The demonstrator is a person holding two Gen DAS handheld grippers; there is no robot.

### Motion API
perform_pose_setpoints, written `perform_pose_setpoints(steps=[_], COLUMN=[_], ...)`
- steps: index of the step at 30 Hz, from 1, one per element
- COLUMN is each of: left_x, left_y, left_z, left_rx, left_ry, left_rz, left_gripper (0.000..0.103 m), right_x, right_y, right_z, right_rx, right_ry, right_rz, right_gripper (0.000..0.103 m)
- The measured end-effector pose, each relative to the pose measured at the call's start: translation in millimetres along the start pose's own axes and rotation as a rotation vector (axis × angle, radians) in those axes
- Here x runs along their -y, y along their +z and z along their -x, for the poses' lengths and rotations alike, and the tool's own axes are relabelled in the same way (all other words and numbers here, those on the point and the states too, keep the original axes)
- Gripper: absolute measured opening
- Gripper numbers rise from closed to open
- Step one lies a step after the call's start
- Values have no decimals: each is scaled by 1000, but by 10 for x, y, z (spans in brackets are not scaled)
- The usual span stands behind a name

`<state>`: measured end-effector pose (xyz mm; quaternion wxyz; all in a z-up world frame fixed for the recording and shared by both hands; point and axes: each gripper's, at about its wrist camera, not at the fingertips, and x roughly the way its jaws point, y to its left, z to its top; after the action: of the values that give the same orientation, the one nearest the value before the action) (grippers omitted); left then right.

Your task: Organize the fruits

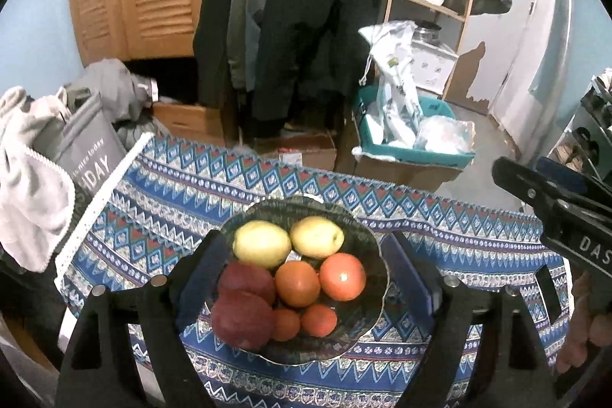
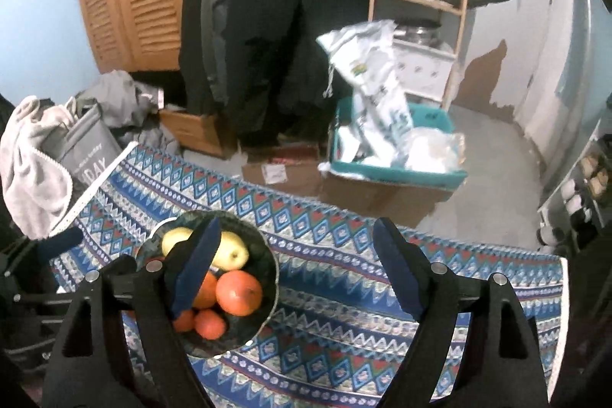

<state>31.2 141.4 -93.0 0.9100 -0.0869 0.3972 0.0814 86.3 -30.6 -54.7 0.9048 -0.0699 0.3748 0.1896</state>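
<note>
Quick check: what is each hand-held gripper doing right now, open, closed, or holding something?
Left hand-held gripper: open, holding nothing, above the bowl of fruit.
Right hand-held gripper: open, holding nothing, above the patterned cloth.

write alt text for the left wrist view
A dark bowl of fruit sits on a blue patterned cloth, framed by the open left gripper: two yellow apples, two dark red fruits, several orange ones. The right gripper enters at right.
</note>
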Motion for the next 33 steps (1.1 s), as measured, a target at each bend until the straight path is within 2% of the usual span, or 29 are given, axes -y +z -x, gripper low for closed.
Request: perform_pose_setpoints(steps=[8,16,26,33], left_x=[133,318,546,691], left_y=[111,173,190,194], left_z=[355,632,891,979], left_rx=[80,150,204,215], left_ry=[-14,-34,-45,-47], left_rz=[-24,-50,-85,-106], left_gripper=[89,100,102,102], right_x=[195,343,598,766], right_y=[-12,-59,-168,-281], right_z=[390,719,1193,1290], right_rx=[63,122,220,248], right_ry=[-30,-68,-114,-183], right_rz=[-22,-25,-36,-23], right_gripper=[85,85,86,86])
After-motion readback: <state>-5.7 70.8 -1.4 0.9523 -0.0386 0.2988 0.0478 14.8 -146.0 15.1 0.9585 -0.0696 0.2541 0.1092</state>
